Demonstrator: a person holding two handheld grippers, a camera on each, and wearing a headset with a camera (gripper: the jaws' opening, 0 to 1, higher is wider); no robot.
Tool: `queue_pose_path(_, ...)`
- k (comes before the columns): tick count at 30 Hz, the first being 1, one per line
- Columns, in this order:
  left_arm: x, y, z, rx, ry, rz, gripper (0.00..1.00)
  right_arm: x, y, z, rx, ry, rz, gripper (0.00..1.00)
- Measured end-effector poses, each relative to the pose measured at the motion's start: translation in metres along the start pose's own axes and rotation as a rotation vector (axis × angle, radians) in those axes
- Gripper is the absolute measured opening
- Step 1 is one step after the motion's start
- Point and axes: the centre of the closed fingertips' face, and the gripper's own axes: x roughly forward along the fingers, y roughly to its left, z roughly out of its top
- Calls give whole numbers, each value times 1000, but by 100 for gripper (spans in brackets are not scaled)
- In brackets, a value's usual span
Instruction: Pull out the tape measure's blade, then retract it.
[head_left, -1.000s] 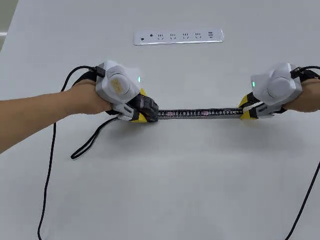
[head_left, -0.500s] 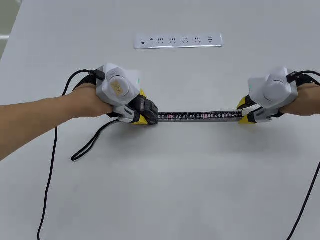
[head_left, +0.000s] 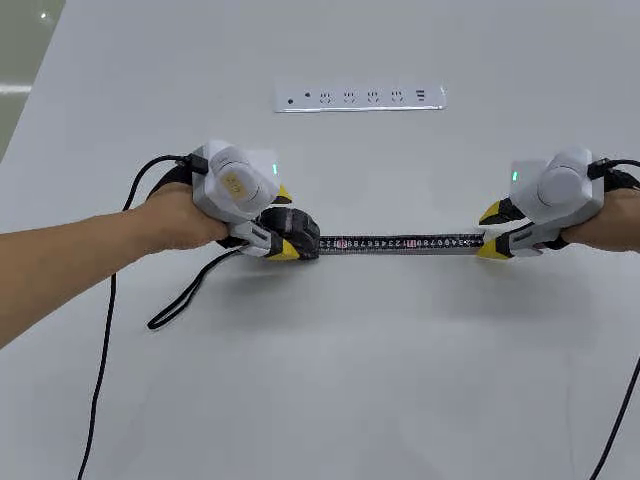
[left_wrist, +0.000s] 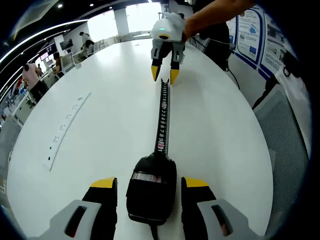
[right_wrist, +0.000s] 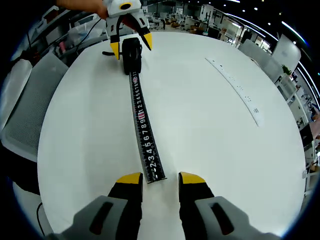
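Note:
The black tape measure (head_left: 298, 232) lies on the white table (head_left: 330, 370), its blade (head_left: 400, 242) drawn out to the right. My left gripper (head_left: 288, 224) straddles the case (left_wrist: 151, 195); in the left gripper view a narrow gap shows on each side of it, so the jaws stand open. My right gripper (head_left: 490, 232) is open at the blade's far end. The blade tip (right_wrist: 155, 176) lies flat between its yellow fingertips (right_wrist: 130, 181), nearer the left one and not pinched. The other gripper appears at the far end of the blade in each gripper view (left_wrist: 165, 47) (right_wrist: 127, 22).
A white power strip (head_left: 360, 97) lies at the back of the table. The tape measure's black wrist strap (head_left: 185, 295) loops toward me on the left. Black cables (head_left: 100, 380) trail from both grippers. Office chairs and people stand beyond the table edge.
My right gripper's jaws have spread and let go of the blade tip, which now rests on the table. The left jaws have eased off the case. The blade length looks unchanged.

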Motion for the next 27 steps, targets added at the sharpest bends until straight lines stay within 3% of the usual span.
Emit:
queue_pose_path(15,-24,8,-5,-143,-47,116,55,-11,8,4,129,-47,-49,36)
queue_pose_path(27,-41,-5,-11,-299,-97,199,60,-18,18,14,208,-92,-90,42)
